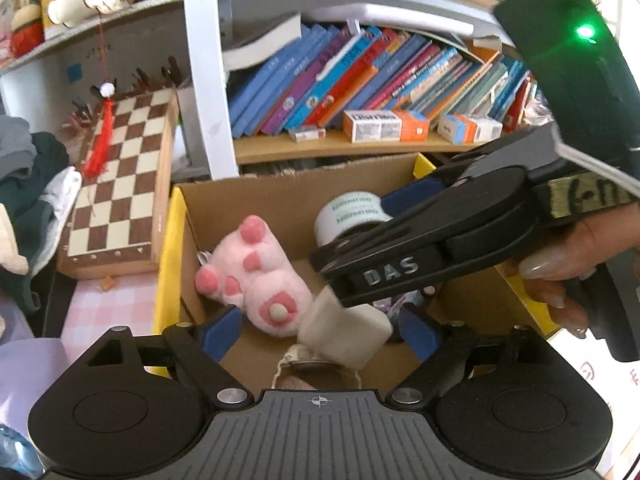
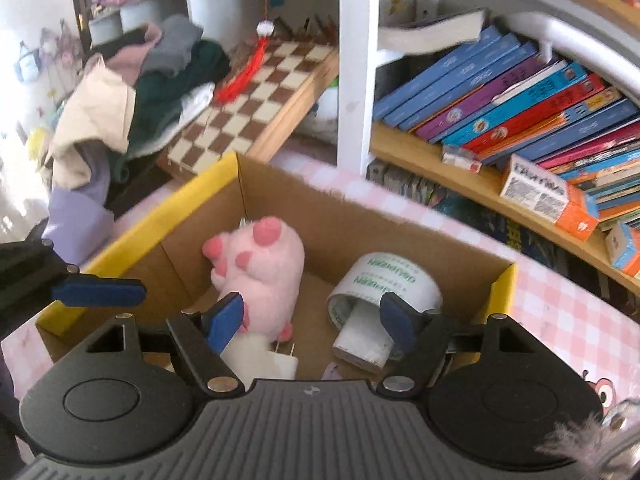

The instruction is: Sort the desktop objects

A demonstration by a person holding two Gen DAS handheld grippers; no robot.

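Note:
An open cardboard box point(image 1: 280, 192) point(image 2: 360, 216) with yellow flaps holds a pink plush paw point(image 1: 256, 276) point(image 2: 256, 264), a roll of white tape point(image 1: 348, 216) point(image 2: 384, 284) and a white plug charger point(image 1: 344, 332) point(image 2: 264, 360). My left gripper point(image 1: 320, 332) is open above the box, the charger lying between its fingers. My right gripper point(image 2: 312, 320) is open and empty over the box; its body point(image 1: 420, 240) crosses the left wrist view. A left fingertip point(image 2: 100, 290) shows in the right wrist view.
A folded chessboard point(image 1: 120, 184) point(image 2: 256, 100) leans left of the box beside a clothes pile point(image 2: 140, 92). A shelf of books point(image 1: 380, 80) point(image 2: 520, 100) and small cartons point(image 1: 384, 126) stands behind. A pink checked cloth point(image 2: 560, 312) covers the desk.

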